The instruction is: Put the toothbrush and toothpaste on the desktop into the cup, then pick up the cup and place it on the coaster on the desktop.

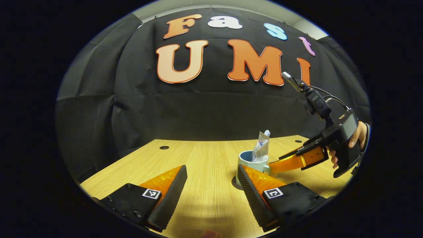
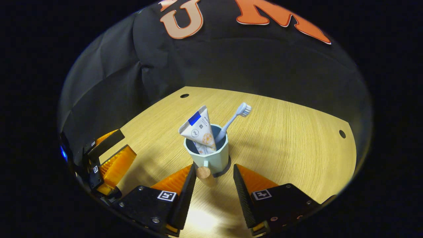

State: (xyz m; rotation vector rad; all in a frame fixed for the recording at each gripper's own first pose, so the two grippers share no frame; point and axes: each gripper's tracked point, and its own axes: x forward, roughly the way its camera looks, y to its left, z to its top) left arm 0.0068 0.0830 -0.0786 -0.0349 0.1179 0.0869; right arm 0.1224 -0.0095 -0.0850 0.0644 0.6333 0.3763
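Note:
A pale blue cup (image 2: 214, 158) stands upright on the wooden desktop (image 2: 297, 138), on what looks like a dark coaster (image 2: 227, 168) showing under its base. A white toothpaste tube (image 2: 197, 128) and a white toothbrush (image 2: 235, 115) lean inside it. My right gripper (image 2: 214, 169) is open, its fingers on either side of the cup's handle (image 2: 205, 173) without touching it. My left gripper (image 1: 211, 168) is open over bare wood. The cup (image 1: 248, 159) with the tube (image 1: 261, 148) stands just behind its right finger. A hand holds the right gripper (image 1: 277, 164) at the cup.
The black cloth wall closes off the back of the desktop (image 1: 205, 155). Small round holes (image 2: 184, 96) (image 2: 342, 134) sit near its far corners. The left gripper (image 2: 127, 142) hangs open at the left edge of the right gripper view.

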